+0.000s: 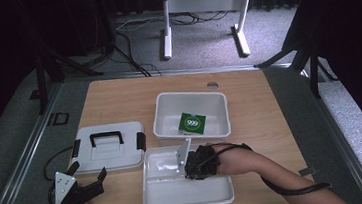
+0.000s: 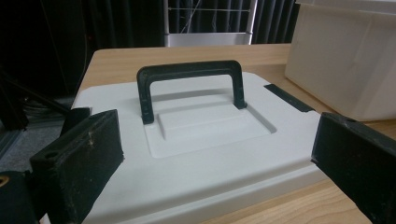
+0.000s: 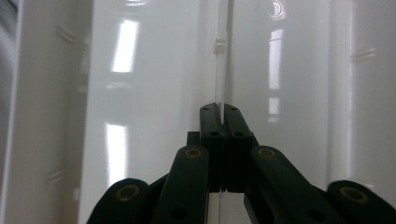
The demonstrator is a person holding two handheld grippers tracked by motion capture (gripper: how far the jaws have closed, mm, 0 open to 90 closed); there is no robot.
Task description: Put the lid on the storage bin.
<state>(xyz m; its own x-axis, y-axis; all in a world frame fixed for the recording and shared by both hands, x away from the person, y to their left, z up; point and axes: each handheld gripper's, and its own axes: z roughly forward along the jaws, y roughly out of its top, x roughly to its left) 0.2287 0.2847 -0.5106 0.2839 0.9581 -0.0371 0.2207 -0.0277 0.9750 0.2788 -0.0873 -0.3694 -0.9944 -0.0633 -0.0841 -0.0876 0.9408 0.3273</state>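
My right gripper (image 1: 191,167) hangs over the near white bin (image 1: 188,196), pointing down into it. In the right gripper view its jaws (image 3: 223,111) are shut on the edge of a thin clear plastic piece (image 3: 224,70), seen edge-on against the glossy bin floor. Part of that clear piece (image 1: 162,166) shows in the bin's left half. My left gripper (image 1: 89,170) rests at the table's front left, open, with nothing between its fingers. It faces the white lid (image 2: 210,154) with the black handle (image 2: 191,74).
A second white bin (image 1: 166,128) stands behind the near one and holds a green packet (image 1: 192,123). The lid (image 1: 109,156) lies left of both bins. The table's right side (image 1: 261,119) is bare wood. A white stand (image 1: 202,4) is on the floor beyond.
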